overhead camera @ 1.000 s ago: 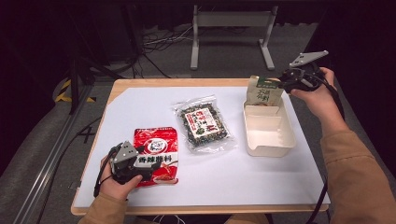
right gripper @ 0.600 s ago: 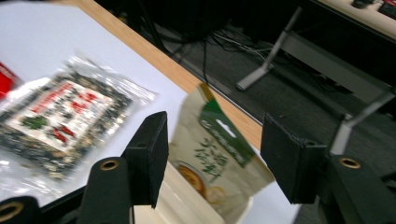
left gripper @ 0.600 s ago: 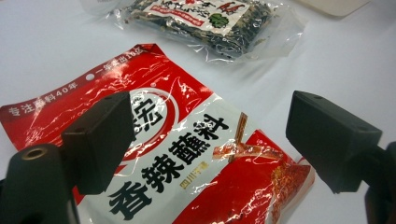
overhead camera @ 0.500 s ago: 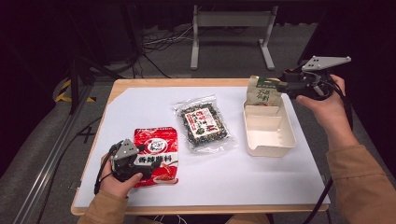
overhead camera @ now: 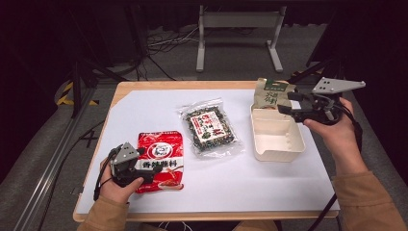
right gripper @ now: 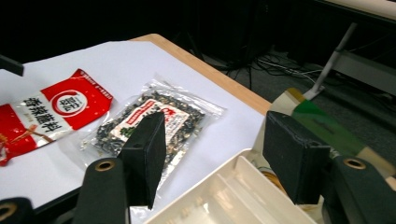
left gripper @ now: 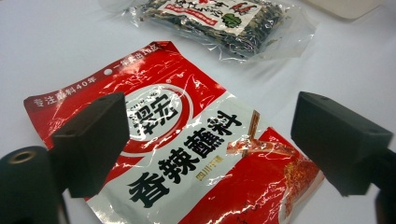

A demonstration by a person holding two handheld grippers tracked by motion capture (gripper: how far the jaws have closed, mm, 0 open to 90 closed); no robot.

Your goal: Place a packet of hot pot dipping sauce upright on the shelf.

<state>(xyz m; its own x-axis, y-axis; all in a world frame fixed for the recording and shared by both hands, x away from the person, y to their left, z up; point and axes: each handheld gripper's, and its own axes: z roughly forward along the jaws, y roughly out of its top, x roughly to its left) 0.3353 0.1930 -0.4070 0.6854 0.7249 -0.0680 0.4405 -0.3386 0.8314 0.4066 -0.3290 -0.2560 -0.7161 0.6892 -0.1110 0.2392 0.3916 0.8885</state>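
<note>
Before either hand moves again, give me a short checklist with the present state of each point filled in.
1. Left gripper jaws open, astride the red sauce packet: ok; they have just been opening.
2. Red sauce packet lying flat on the white table cover: ok.
3. Right gripper jaws open, nothing held: ok.
4. Cream tray has free room inside: ok.
5. Green pouch at the tray's far end, leaning or standing: cannot tell.
6. Clear seaweed bag apart from tray and red packet: ok.

Red sachet (overhead camera: 161,161) beside left gripper (overhead camera: 144,171); right gripper (overhead camera: 287,107) over cream tray (overhead camera: 276,137).
</note>
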